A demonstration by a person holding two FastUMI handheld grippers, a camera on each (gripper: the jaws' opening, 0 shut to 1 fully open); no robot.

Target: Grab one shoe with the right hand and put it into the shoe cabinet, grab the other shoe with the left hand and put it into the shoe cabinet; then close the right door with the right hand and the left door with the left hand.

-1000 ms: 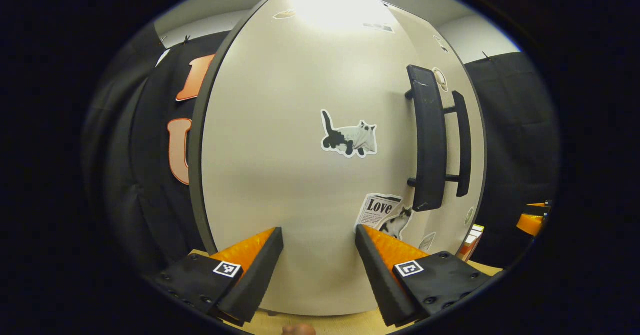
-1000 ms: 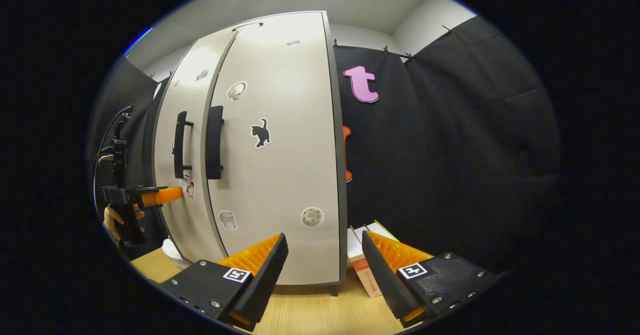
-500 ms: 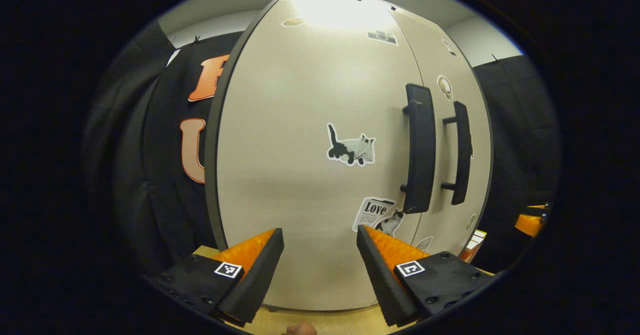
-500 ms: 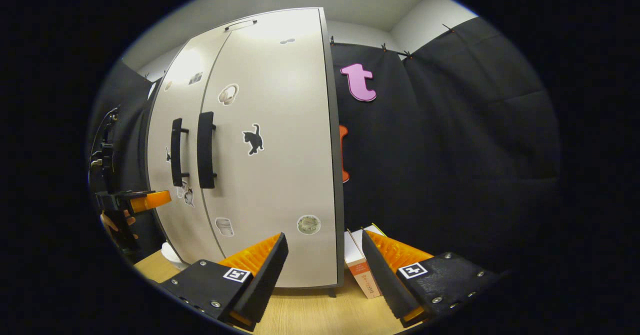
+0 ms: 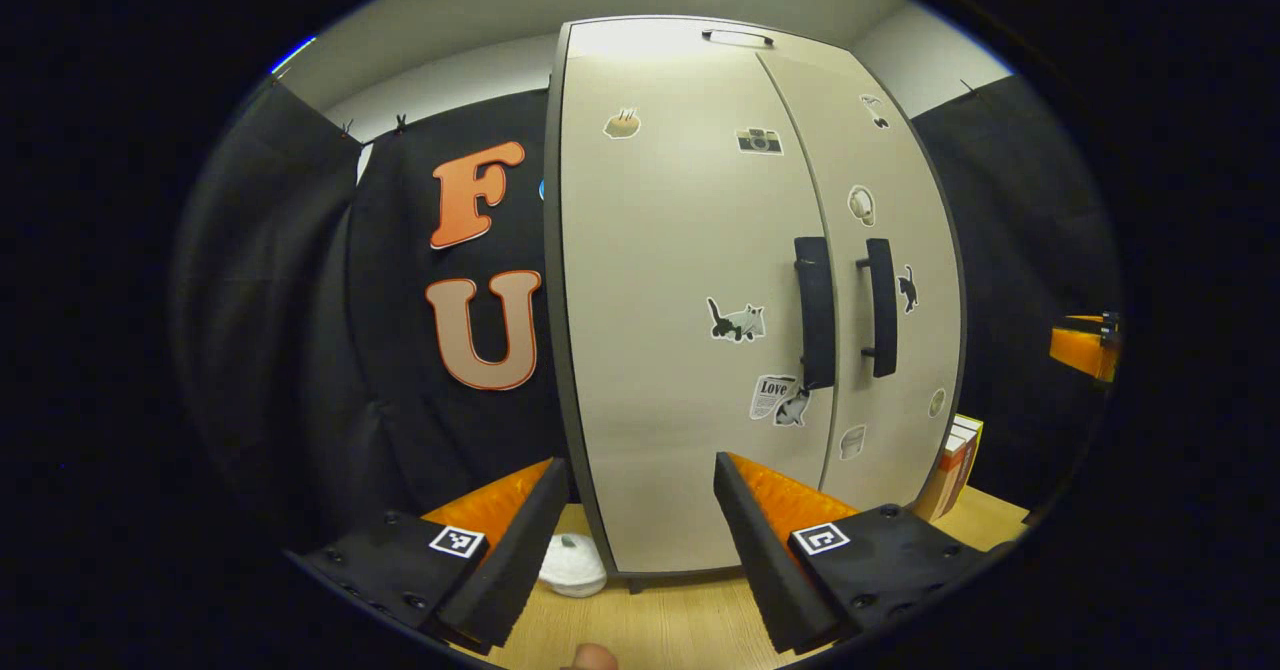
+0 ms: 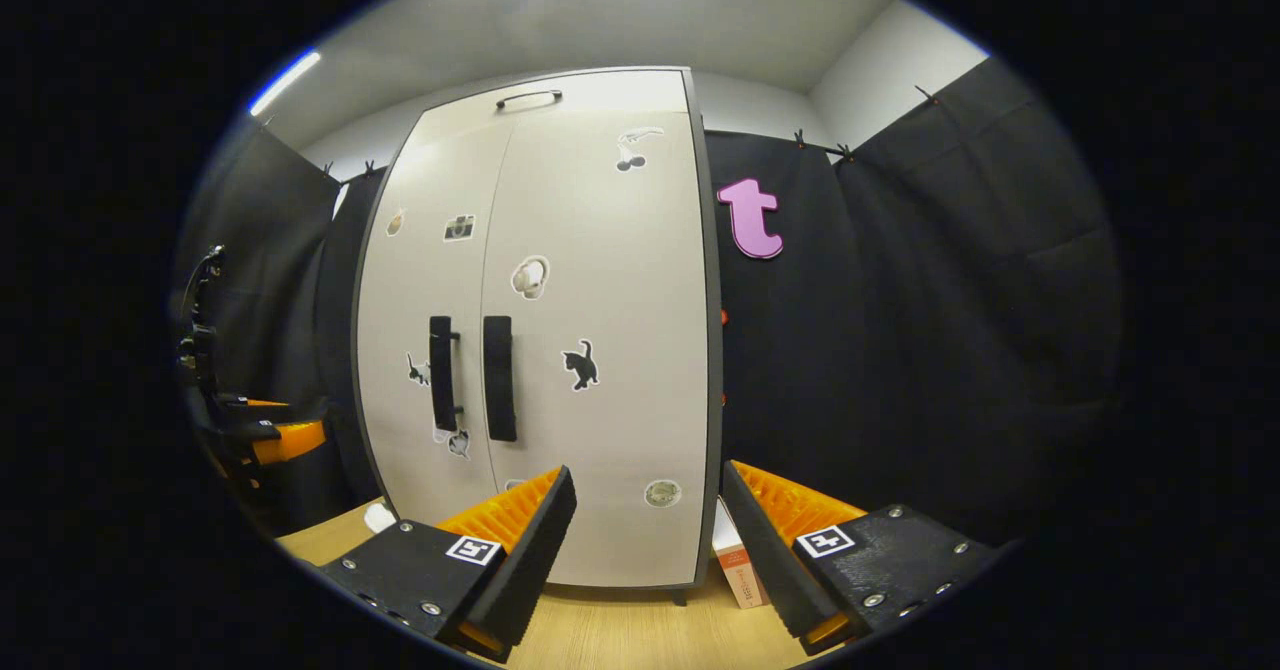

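Shoe cabinet point(image 5: 700, 280) with both doors shut, no shoe outside, task apparently complete; left gripper point(image 5: 635, 530) and right gripper point(image 6: 645, 540) wide open, empty.

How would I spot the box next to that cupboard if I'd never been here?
Find the tall pale shoe cabinet with two dark handles. At its foot on the right, on the wooden floor, stands a small white and orange box. It is the one thing there, half hidden behind the right gripper.
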